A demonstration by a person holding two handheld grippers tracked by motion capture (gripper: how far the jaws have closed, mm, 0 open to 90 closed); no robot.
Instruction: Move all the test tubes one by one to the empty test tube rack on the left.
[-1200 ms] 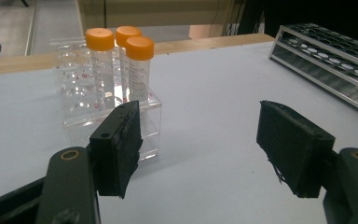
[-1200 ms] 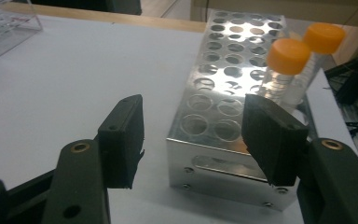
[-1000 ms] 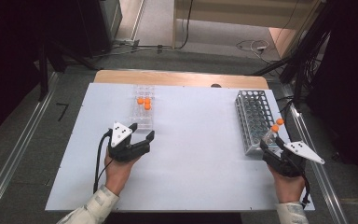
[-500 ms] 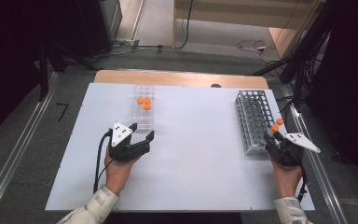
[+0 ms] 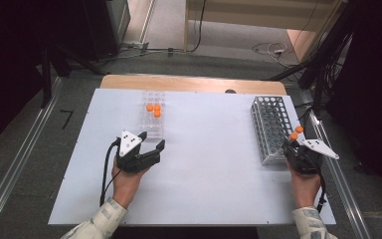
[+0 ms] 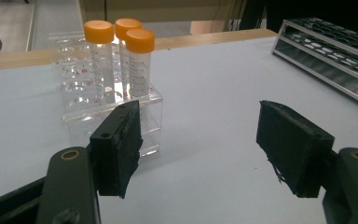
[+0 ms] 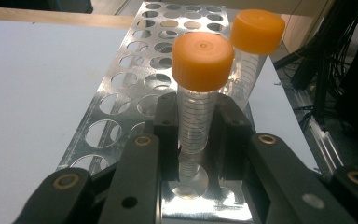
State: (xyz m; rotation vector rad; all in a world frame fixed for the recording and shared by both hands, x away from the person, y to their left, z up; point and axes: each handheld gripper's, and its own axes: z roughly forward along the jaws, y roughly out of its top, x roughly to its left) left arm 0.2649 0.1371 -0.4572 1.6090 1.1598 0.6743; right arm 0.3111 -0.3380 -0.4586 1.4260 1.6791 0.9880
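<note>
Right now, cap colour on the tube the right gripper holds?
Orange cap; clearest in the right gripper view.

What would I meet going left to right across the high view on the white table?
Left claw → clear rack holding three orange-capped tubes → metal rack → right claw, shut on an orange-capped tube.

Five orange-capped tubes (image 7: 200, 93), one clear rack (image 6: 107, 107), one metal rack (image 5: 270, 127), two grippers (image 5: 298, 147).

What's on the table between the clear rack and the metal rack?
Nothing: the high view shows bare white table between the clear rack and the metal rack.
</note>
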